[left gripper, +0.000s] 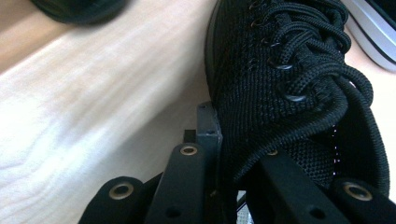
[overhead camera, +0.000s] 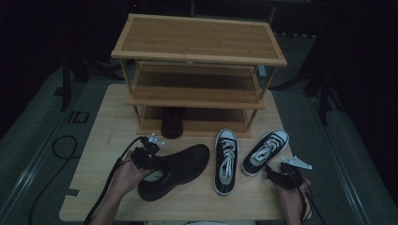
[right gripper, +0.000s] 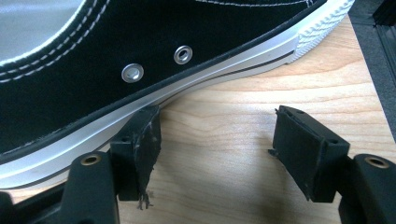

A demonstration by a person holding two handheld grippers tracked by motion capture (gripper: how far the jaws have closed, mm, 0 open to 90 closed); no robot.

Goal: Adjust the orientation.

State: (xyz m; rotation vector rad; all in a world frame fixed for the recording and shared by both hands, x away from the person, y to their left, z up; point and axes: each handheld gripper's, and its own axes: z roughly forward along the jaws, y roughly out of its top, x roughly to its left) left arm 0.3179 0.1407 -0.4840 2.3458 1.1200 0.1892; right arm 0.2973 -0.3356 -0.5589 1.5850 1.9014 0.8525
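- The bench carries a three-tier wooden shoe rack at its far edge; a dark shoe already sits on the lowest shelf, at its left part.
- The black mesh sneaker lies on the bench in front of the rack, toe toward the right and far side.
- Two black-and-white canvas sneakers stand to its right, toes pointing at the rack.
- The left tool is pressed together on the mesh sneaker's collar, one jaw outside the upper and one inside the opening.
- The right tool rests with jaws spread beside the rightmost canvas sneaker's white sole, pinching nothing.
- To do this step well, I judge: lift the mesh sneaker level, keep the pinch firm on the collar, steer the toe beside the shelved shoe, and clear the rack's posts.
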